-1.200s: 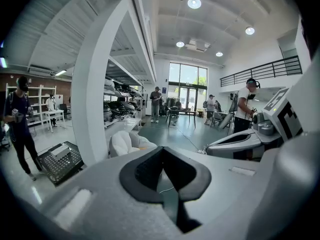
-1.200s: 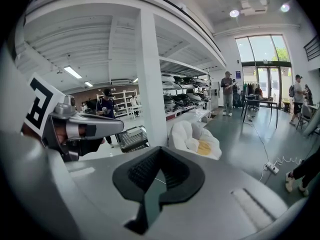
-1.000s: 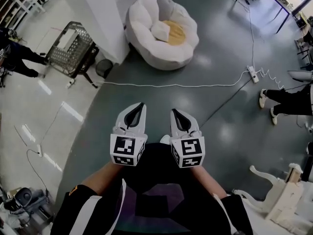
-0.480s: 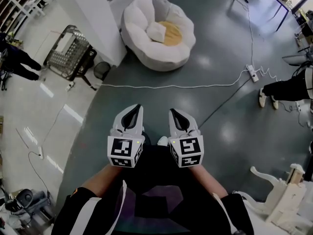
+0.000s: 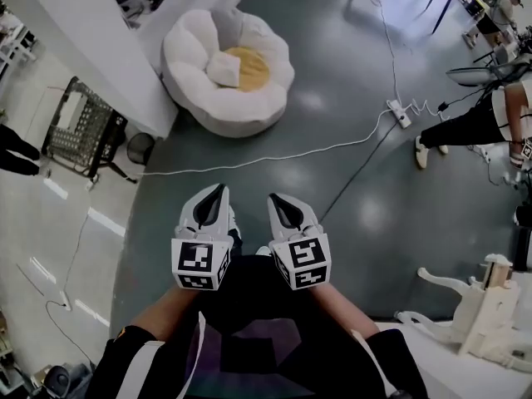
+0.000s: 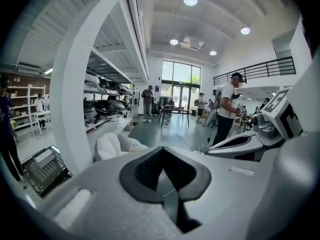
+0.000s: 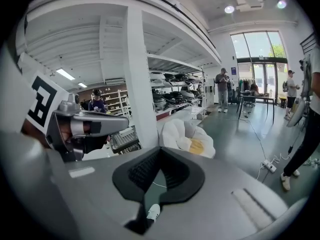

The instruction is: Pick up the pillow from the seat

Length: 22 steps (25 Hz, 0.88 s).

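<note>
ahead of both jaws, well apart from them: round white padded seat [image 5: 199,106] with a yellow centre, standing on the floor [image 5: 349,165].
- pillow [image 5: 223,67]: white, square-ish, lying in the seat's hollow, partly over the yellow patch. untouched. in the right gripper view it shows just above the jaw tips.
- left gripper [image 5: 221,189]: jaws together, nothing between them; only floor shows through the gap behind the pads.
- right gripper [image 5: 274,199]: jaws together, nothing gripped. a white shoe [image 7: 153,211] shows through the gap low down, on the floor beneath.
- both grippers held side by side, near each other, tips pointing toward the seat.

surface: dark grey glossy floor with lamp glare. it turns to a paler floor left of the left jaws.
- white cable [image 5: 249,160] runs crosswise on the floor between the jaws and the seat, ending at a power strip [image 5: 399,113] ahead and right of the right jaws.

room:
- white pillar [image 5: 83,40] ahead-left of the jaws, just beside the seat.
- wire basket [image 5: 79,131] left of the left jaws, past the pillar.
- person [image 5: 474,119] standing well off to the right of the right jaws.
- shelves [image 7: 175,91] behind the seat, contents too small to tell.
</note>
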Motion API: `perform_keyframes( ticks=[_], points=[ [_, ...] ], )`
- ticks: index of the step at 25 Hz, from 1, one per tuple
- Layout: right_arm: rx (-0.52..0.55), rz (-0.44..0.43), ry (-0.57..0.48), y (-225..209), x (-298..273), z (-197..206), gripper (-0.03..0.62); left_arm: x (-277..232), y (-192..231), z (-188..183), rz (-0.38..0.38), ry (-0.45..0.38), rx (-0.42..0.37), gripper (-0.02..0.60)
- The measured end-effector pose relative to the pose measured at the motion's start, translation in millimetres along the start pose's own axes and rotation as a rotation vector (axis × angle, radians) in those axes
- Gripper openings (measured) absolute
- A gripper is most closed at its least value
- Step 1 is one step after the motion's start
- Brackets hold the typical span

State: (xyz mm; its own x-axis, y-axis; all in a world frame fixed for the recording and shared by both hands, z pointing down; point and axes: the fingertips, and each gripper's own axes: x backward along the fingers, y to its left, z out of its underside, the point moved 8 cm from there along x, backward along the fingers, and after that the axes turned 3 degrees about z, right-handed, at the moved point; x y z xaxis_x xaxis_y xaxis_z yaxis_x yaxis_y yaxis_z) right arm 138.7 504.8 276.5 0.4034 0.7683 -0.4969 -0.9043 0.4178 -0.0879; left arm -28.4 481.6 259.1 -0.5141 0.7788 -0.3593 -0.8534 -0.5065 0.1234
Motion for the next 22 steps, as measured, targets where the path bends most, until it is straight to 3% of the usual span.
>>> perform_keyframes(
  ticks=[14,22],
  points=[
    [-0.037,0.102,-0.021,-18,-97,-67,0.002,-86,91,-42,0.097,-0.002,-0.011,0.005],
    [-0.029,0.116,-0.037,-13,-133,-90,0.002,-104,130,-58,0.092,-0.017,-0.007,0.005]
  ],
)
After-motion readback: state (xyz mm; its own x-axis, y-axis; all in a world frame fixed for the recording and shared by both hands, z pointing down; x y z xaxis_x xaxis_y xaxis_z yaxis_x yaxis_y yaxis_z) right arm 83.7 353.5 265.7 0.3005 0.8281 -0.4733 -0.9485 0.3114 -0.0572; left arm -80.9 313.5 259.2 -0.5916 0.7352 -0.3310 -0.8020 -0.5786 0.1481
